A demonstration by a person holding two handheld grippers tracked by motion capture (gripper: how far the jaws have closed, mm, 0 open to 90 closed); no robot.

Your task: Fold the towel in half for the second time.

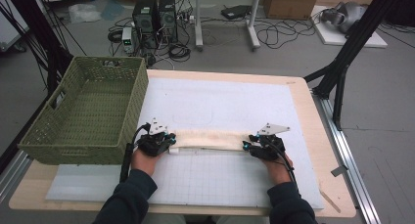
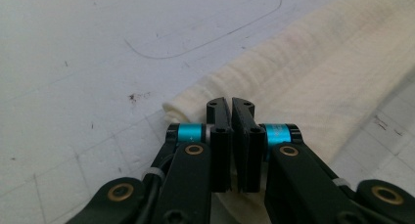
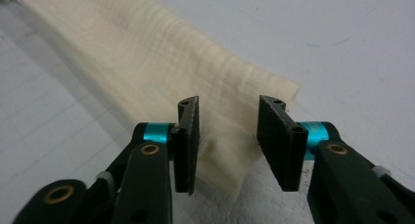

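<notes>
White gridded matting covers the table (image 1: pixel 313 150), with a green basket (image 1: pixel 88 111) at its left. Across the mat lies a folded cream cloth (image 1: pixel 210 140). Left gripper (image 2: pixel 231 104) is clenched on one end; right gripper (image 3: pixel 228 104) straddles the other end, jaws apart, probably for a two-ended lift.

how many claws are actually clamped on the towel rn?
1. The left claw is shut on the towel's left end, near the basket. The right claw straddles the right end with jaws apart, not pinching.
</notes>
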